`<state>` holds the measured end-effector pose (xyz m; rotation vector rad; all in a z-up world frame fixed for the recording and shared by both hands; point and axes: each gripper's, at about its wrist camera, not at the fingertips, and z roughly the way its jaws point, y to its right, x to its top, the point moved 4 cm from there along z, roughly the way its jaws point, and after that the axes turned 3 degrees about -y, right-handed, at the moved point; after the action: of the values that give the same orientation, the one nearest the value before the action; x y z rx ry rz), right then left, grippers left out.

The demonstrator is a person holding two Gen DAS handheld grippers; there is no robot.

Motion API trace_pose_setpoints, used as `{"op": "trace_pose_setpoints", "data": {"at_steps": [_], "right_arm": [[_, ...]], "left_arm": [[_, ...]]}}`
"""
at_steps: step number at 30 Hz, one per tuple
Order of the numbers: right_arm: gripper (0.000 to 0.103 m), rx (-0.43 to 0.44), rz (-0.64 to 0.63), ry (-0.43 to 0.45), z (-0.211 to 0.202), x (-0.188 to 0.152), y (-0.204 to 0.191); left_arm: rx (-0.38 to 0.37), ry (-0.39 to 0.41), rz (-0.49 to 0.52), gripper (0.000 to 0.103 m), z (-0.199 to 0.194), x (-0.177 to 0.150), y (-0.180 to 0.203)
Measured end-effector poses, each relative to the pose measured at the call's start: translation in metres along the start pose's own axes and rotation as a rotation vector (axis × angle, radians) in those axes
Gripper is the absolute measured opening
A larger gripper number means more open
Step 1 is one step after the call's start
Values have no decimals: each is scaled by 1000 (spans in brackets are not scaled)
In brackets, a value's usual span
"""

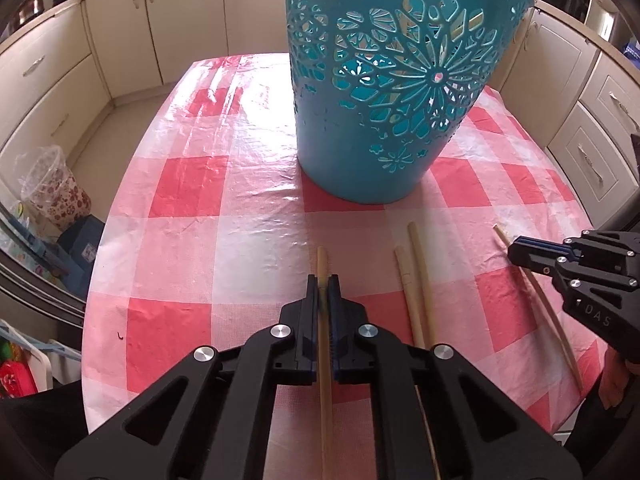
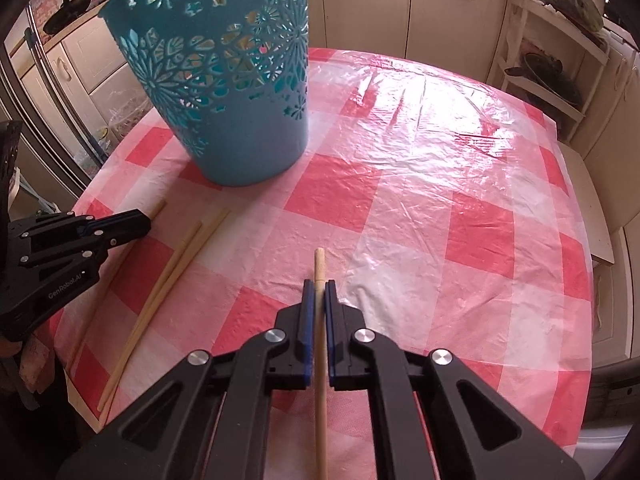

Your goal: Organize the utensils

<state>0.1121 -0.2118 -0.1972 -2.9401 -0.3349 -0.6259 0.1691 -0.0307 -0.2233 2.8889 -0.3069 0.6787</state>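
A tall teal basket (image 1: 384,80) with flower cut-outs stands upright on the red-and-white checked tablecloth (image 1: 192,184). My left gripper (image 1: 323,280) is shut on a wooden chopstick (image 1: 322,260), whose tip pokes out past the pads toward the basket. Two loose chopsticks (image 1: 416,280) lie side by side on the cloth to its right. Further right, my right gripper (image 1: 514,250) is shut on another chopstick (image 1: 556,316). The right wrist view shows the same: right gripper (image 2: 319,284) clamped on its chopstick (image 2: 319,264), basket (image 2: 224,80) at upper left, loose pair (image 2: 172,276), and left gripper (image 2: 146,222).
Cream kitchen cabinets (image 1: 120,28) ring the table. A flowered bin lined with plastic (image 1: 52,188) stands on the floor to the left. A shelf rack with pans (image 2: 552,60) stands to the right. The table's right edge (image 2: 588,240) drops off near a low ledge.
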Motion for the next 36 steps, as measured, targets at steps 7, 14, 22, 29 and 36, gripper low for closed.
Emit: {"op": "trace_pose_setpoints", "data": {"at_steps": [7,14,22,29,36], "right_arm": [[6,-33,-24,5,2,-1,-9],[6,-32,-11,7,2,-1,-9],[6,-15,8,11,2,-1,-4],[6,6,15,16,3,-1,-2],[6,4,11,18,6,3,-3]], "left_arm": [[-123,67,-55,5,-45,7,-4],[-255,323,-66,5,-144,53,1],[-194,661,-140,5,-196,147,8],[-78,852,-181,5,-187,197,19],[-29,841,-208,5,-143,210,15]]}}
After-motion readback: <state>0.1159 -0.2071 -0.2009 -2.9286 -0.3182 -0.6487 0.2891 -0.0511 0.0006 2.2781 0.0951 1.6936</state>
